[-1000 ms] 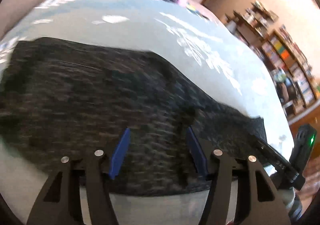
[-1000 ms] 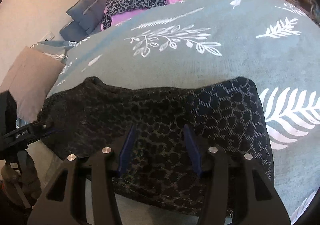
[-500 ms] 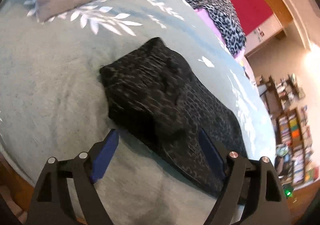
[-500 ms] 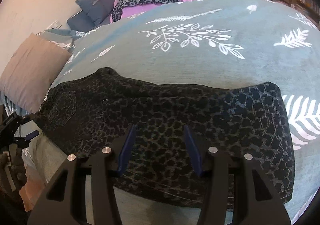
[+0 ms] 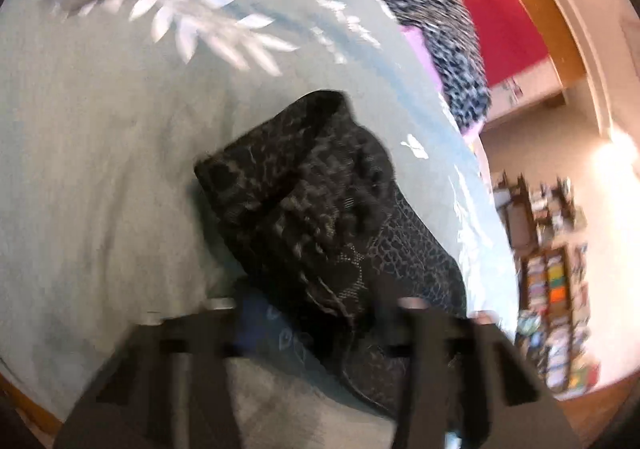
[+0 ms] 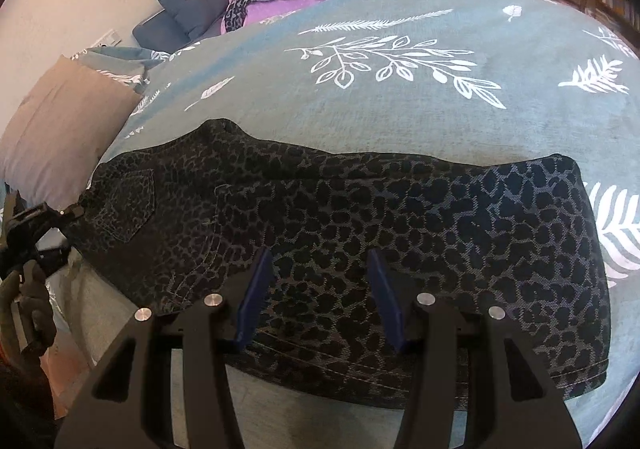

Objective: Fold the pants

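Pants (image 6: 360, 233): dark leopard print, flat on bed (image 6: 400, 97).
Left gripper (image 5: 320, 313): closing on waist end, fabric between jaws.
Right gripper (image 6: 320, 289): released, above pants.

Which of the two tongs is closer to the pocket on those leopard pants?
Left. The left tongs sit at the waistband edge beside the pocket, closing; the right tongs hover open over the pants' middle.

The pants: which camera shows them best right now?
The right wrist view. There the pants lie sharp and nearly whole across the bedspread, back pocket and leg hem both visible. The left wrist view shows only the waist end, blurred, running away from the camera, with its near part hidden behind the left gripper.
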The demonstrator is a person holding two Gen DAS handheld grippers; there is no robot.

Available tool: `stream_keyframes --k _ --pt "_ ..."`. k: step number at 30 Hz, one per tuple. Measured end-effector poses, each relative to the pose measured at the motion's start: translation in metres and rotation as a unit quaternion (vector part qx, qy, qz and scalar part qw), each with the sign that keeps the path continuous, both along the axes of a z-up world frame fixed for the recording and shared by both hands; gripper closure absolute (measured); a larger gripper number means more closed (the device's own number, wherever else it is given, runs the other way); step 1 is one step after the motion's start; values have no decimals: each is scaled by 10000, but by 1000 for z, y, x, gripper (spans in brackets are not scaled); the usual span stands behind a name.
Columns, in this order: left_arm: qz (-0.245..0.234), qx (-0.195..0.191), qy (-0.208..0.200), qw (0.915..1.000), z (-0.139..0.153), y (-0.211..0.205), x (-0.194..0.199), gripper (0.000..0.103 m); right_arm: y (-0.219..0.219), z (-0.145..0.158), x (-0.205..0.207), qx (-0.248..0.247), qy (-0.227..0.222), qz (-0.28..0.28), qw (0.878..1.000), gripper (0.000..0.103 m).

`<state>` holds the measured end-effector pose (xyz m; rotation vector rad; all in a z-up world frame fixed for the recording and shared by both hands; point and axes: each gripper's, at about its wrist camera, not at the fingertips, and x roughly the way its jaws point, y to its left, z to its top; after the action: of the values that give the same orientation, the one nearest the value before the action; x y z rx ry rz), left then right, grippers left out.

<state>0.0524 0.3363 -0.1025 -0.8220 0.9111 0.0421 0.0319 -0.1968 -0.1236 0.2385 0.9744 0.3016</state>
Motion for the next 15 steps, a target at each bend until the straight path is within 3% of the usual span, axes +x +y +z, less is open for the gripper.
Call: stream_keyframes --k 4,6,9,11,15 --pt "-335 521 -152 9980 16 -10 3 76 5 -1 0 -53 14 10 10000 52" --pt "-428 886 34 9951 21 -14 6 76 9 -1 1 -80 16 25 10000 52" --pt "-429 829 255 9953 17 -12 8 76 12 -1 2 -133 2 53 9999 52" --pt "-494 692 32 9964 18 -10 6 76 14 -2 2 -161 1 75 9998 52" --pt "-682 848 -660 9919 29 -11 8 76 19 -5 4 -209 33 113 9997 52"
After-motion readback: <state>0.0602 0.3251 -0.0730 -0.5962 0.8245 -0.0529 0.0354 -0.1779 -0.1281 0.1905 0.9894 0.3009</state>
